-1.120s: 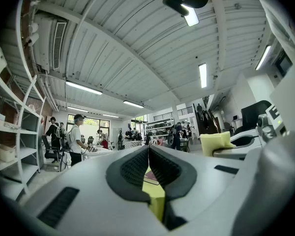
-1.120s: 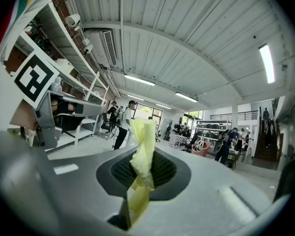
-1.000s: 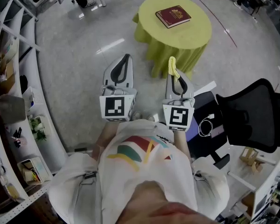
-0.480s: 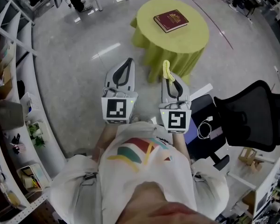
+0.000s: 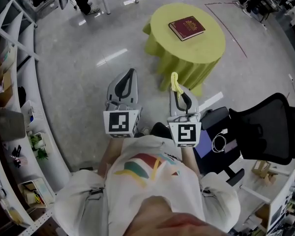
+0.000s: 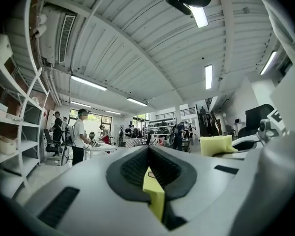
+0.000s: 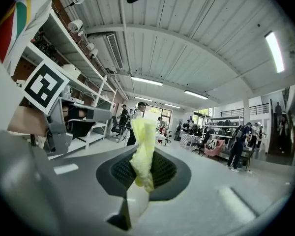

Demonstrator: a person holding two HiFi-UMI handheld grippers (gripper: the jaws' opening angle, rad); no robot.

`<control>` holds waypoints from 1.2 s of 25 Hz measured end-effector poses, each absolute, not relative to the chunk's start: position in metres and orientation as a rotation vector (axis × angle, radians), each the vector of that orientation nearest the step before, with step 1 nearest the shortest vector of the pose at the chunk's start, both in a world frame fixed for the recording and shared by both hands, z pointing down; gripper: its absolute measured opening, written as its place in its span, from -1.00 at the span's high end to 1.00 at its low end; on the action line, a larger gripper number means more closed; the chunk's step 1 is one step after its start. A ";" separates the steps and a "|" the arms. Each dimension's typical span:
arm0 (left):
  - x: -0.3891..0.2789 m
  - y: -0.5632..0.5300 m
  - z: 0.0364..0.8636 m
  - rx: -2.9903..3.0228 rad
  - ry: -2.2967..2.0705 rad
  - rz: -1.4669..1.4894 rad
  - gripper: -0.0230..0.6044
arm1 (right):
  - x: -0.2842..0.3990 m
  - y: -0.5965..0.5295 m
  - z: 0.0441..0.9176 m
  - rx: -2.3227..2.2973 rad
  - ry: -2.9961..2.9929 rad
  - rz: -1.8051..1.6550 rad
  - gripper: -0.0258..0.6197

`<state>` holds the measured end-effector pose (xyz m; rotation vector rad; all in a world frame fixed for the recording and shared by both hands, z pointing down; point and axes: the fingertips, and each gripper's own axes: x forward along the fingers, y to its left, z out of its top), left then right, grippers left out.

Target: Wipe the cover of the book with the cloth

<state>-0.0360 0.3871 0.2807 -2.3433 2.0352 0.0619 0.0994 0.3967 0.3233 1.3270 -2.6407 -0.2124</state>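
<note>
Far left, shelves (image 5: 10, 107) run along the wall and play no part. Next over, the left gripper (image 5: 132, 73) is held out level, jaws closed together, with nothing sticking out of its tip. Just beside it, the right gripper (image 5: 178, 93) is clamped on the yellow cloth (image 5: 175, 81), which stands up out of the jaws as a bunched strip. Further right and ahead, the dark red book (image 5: 187, 28) lies flat on the round table (image 5: 206, 50) with its yellow-green cover, well apart from both grippers. A black chair (image 5: 265, 127) sits at far right.

Progress, as I judge it: the cloth is in hand, so that part is done. Wiping has not begun, since the cloth is nowhere near the book. What's left is to reach the table, put the cloth on the cover and wipe.

Only the head view shows the book and the table plainly. The left gripper view shows shut jaws with a yellow-green sliver (image 6: 155, 195) in the slot between them; I can't tell what it is. The right gripper view shows the jaws pinching the cloth low down with its loose end up, and people (image 7: 137, 114) across the room.
</note>
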 end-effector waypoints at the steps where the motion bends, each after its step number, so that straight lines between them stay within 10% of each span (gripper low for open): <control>1: -0.042 0.389 0.284 -2.347 2.042 0.063 0.88 | 0.096 0.398 0.326 1.339 -2.629 -0.203 0.83; 30: -0.046 0.222 0.329 -2.416 2.022 0.008 0.88 | 0.117 0.235 0.348 1.519 -2.601 -0.168 0.83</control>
